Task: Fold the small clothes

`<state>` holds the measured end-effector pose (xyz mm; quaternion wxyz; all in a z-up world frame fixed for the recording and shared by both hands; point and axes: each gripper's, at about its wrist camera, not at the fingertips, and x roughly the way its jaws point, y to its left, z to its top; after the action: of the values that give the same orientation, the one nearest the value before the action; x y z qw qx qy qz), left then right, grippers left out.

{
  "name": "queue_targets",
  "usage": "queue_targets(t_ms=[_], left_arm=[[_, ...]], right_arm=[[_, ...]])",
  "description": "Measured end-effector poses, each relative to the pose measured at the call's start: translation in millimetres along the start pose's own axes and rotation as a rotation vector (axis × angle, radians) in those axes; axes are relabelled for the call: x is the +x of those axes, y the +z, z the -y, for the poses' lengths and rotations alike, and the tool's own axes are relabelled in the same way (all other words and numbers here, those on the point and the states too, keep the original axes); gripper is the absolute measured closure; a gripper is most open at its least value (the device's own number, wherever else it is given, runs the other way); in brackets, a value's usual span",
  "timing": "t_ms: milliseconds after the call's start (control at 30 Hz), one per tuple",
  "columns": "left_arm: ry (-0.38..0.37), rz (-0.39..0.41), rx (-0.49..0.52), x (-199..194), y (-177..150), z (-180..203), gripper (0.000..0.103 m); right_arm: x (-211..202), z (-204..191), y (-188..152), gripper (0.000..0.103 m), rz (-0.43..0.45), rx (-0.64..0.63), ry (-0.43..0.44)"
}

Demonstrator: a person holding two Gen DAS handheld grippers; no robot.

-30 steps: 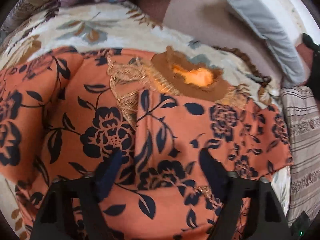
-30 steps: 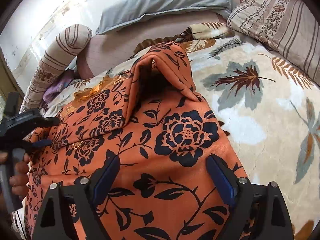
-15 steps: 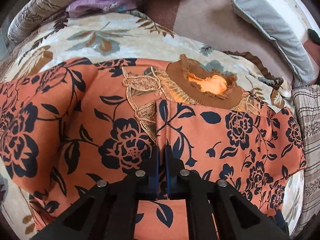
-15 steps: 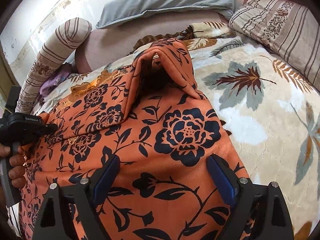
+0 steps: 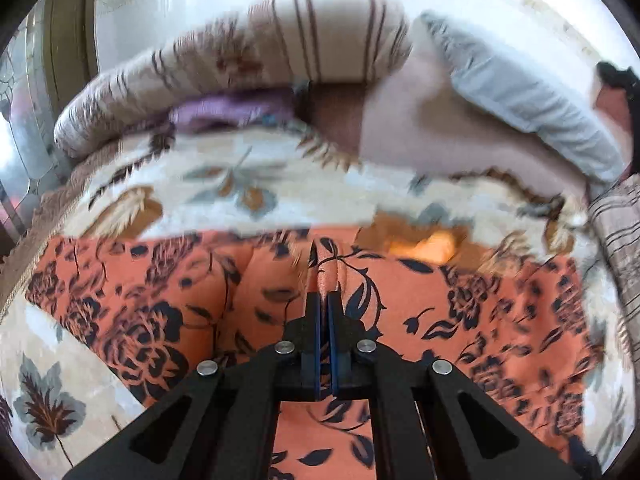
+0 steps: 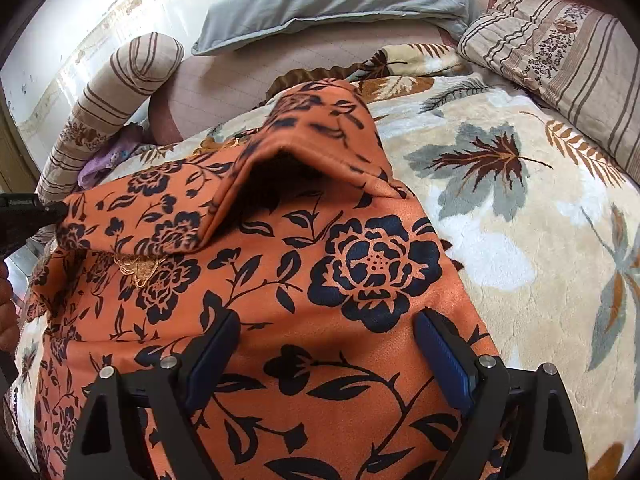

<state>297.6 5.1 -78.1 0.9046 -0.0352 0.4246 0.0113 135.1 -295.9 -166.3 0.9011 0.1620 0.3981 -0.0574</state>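
An orange garment with dark blue flowers (image 6: 320, 264) lies spread on the leaf-patterned blanket (image 6: 520, 208). My left gripper (image 5: 324, 296) is shut on a pinched ridge of the garment (image 5: 480, 320) and holds it lifted; its brown collar (image 5: 400, 228) shows blurred behind. In the right wrist view the left gripper's tip (image 6: 36, 212) holds the raised folded flap (image 6: 168, 216) at the left. My right gripper (image 6: 326, 340) is open and empty, hovering over the garment's near part with blue pads (image 6: 440, 356) on either side.
A striped bolster (image 6: 112, 96) and a purple cloth (image 6: 108, 160) lie at the far left. A grey pillow (image 6: 332, 4) lies along the back wall, a striped pillow (image 6: 560, 64) at the right. The blanket spreads to the right of the garment.
My left gripper closed on the garment's fold and has lifted it, pulling the flap up and over. The right gripper has stayed open in place.
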Motion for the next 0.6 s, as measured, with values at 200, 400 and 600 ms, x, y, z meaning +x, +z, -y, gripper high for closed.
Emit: queue_targets(t_ms=[200,400,600], left_arm=[[0.067,-0.126,0.053,49.0,-30.1,-4.8,0.096],[0.044,-0.12,0.042,49.8,-27.5,-10.6,0.099],[0.065,0.076,0.033,-2.8,-23.6,-21.2,0.1]], right_arm=[[1.0,-0.6,0.2,0.01,-0.004,-0.003,0.003],[-4.9,7.7,3.6,0.009,0.008,0.04,0.074],[-23.2,27.7,15.8,0.01,0.066,0.134,0.151]])
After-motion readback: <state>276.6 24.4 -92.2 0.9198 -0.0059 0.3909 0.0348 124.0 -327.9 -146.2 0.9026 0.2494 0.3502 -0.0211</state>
